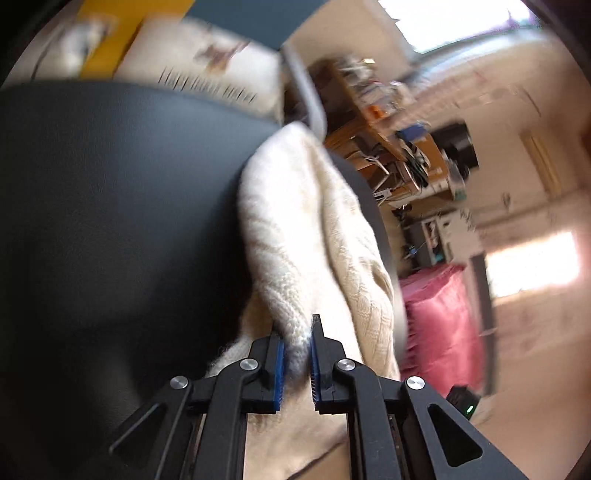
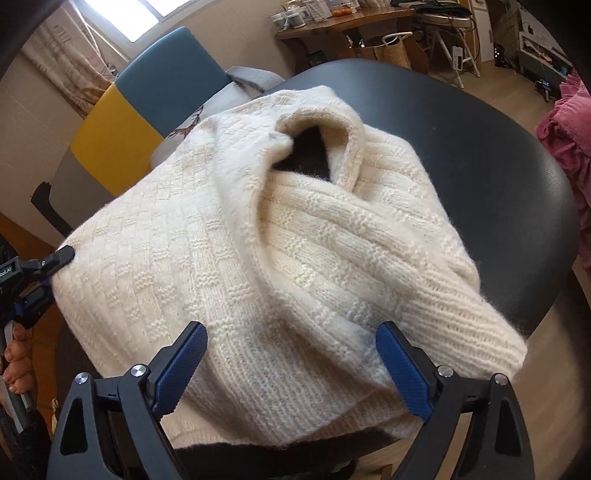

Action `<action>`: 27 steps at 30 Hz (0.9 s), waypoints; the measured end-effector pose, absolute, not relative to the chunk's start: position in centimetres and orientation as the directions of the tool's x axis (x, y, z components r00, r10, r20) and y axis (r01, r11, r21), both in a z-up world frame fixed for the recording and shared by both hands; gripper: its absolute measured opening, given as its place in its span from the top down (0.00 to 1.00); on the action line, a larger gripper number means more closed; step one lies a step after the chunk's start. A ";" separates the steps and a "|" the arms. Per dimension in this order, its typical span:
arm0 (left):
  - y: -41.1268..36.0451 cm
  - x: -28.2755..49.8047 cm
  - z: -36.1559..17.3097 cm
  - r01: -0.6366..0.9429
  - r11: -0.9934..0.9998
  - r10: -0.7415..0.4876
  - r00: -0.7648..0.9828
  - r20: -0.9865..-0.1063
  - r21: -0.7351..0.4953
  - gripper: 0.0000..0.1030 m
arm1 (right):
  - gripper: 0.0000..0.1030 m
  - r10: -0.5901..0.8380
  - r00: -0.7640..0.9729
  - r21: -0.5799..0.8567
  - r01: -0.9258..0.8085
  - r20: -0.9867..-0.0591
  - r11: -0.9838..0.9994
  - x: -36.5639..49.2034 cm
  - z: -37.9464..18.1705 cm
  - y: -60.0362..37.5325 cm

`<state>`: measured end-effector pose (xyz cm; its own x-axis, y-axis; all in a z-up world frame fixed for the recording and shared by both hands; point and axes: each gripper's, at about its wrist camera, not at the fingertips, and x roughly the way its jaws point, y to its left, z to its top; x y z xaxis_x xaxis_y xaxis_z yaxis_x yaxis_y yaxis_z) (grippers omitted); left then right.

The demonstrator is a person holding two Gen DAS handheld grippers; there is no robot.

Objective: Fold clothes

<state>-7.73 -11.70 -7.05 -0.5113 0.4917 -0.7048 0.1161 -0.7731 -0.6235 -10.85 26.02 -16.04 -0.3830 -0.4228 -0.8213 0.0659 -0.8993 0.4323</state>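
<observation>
Left gripper (image 1: 297, 341) pinched shut on cream sweater (image 2: 258, 236) edge, right gripper (image 2: 291, 345) spread wide over the hem, sweater laid on round black table (image 2: 498, 155), yellow & blue chair (image 2: 147, 103) behind, pink cloth (image 1: 439, 314) nearby, wood shelf (image 2: 343, 22) w/ jars seen at back.

Cream sweater (image 2: 258, 240) in basket-weave knit with ribbed hem and collar; black round table (image 2: 461, 147); black gripper (image 2: 291, 354) with blue ridged pads (image 2: 402, 373); chair (image 2: 147, 103) with teal back and yellow panel; pink cloth (image 1: 439, 317).
</observation>
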 end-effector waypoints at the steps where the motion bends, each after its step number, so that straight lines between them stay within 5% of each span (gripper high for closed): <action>1: -11.7 -7.2 -6.0 0.091 -0.811 0.457 -0.518 -0.723 -0.578 0.89 | 0.08 -0.439 -0.375 0.443 0.079 -0.817 -0.893 -10.6 -16.1 25.6; 10: -19.9 -2.0 -7.5 0.185 -0.907 0.258 -0.466 -0.846 -0.379 0.89 | 0.08 -0.406 -0.368 0.316 0.281 -0.836 -0.906 -7.4 -16.5 18.2; 16: -23.7 2.0 -8.3 0.239 -0.890 0.250 -0.457 -0.853 -0.389 0.89 | 0.15 -0.353 -0.352 0.175 0.450 -0.867 -0.876 -5.4 -15.5 13.4; 21: -24.8 3.8 -8.2 0.257 -0.879 0.260 -0.449 -0.855 -0.402 0.86 | 0.17 -0.441 -0.351 0.252 0.469 -0.826 -0.846 -5.5 -12.0 14.9; 27: -26.4 5.8 -8.3 0.326 -0.814 0.297 -0.479 -0.826 -0.481 0.71 | 0.17 -0.379 -0.406 0.139 0.507 -0.832 -0.850 -5.6 -9.4 15.1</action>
<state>5.84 -26.43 -8.34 -0.4787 0.2968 -0.8263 0.3259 -0.8138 -0.4811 -5.58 15.06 -9.41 -0.4061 -0.3785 -0.8317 0.5074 -0.8504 0.1393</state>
